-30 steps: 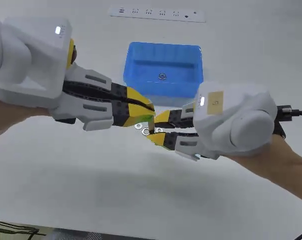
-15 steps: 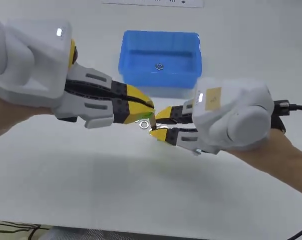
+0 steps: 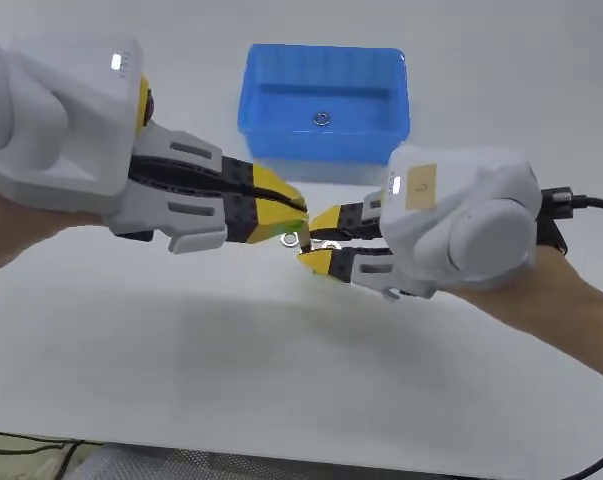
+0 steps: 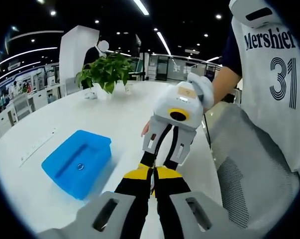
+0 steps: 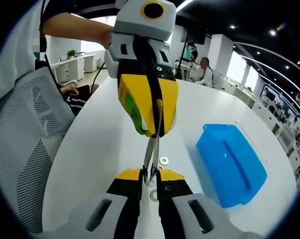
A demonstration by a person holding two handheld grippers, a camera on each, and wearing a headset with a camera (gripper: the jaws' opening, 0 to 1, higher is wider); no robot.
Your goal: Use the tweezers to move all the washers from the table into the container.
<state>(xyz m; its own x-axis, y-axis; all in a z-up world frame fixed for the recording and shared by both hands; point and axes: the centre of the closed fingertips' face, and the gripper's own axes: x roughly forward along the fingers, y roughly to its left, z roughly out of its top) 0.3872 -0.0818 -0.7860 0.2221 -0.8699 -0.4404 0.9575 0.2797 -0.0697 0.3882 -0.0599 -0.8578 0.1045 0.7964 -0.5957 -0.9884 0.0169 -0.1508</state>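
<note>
Left gripper jaws clamped on tweezers handle; right gripper jaws pinched near tips. Washers on bench beside tips, one in container. Washers thin, light, slippery: probably best nipped across rim.

You are working in an open-plan office: beyond the left gripper a potted plant is standing on the white table, ceiling lights are glowing above, and a mesh chair is sitting to that gripper's right.
</note>
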